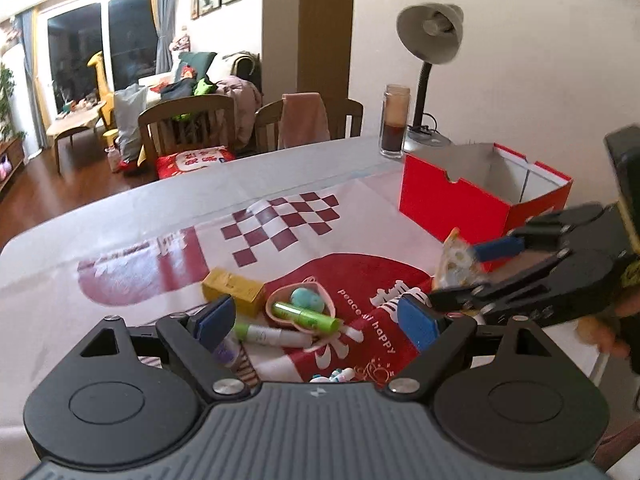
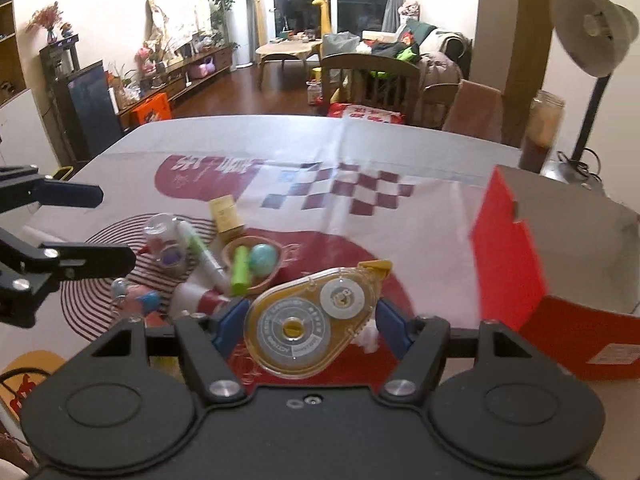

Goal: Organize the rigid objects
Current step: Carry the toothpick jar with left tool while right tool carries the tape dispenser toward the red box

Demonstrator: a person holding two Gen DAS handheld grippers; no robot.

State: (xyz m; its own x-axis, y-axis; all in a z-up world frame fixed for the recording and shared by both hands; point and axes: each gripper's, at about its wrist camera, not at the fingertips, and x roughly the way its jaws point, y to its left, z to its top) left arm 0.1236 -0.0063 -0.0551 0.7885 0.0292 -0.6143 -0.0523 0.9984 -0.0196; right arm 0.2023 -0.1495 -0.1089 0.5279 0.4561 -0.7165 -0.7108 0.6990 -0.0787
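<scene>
My right gripper [image 2: 310,322] is shut on a clear yellow correction tape dispenser [image 2: 308,320] and holds it above the table, left of the open red box [image 2: 508,264]. In the left wrist view the right gripper [image 1: 472,272] holds the tape [image 1: 456,266] in front of the red box [image 1: 452,200]. My left gripper [image 1: 320,320] is open and empty above a pile: a pink dish [image 1: 304,308] with a green tube [image 1: 308,314] and a teal egg [image 1: 306,298], a white marker [image 1: 272,334], a yellow box [image 1: 234,290].
A glass bottle [image 1: 394,122] and a desk lamp [image 1: 430,60] stand behind the red box. Two chairs [image 1: 188,128] stand at the table's far edge. A small clear jar [image 2: 164,240] and small figurines [image 2: 136,298] lie by the pile.
</scene>
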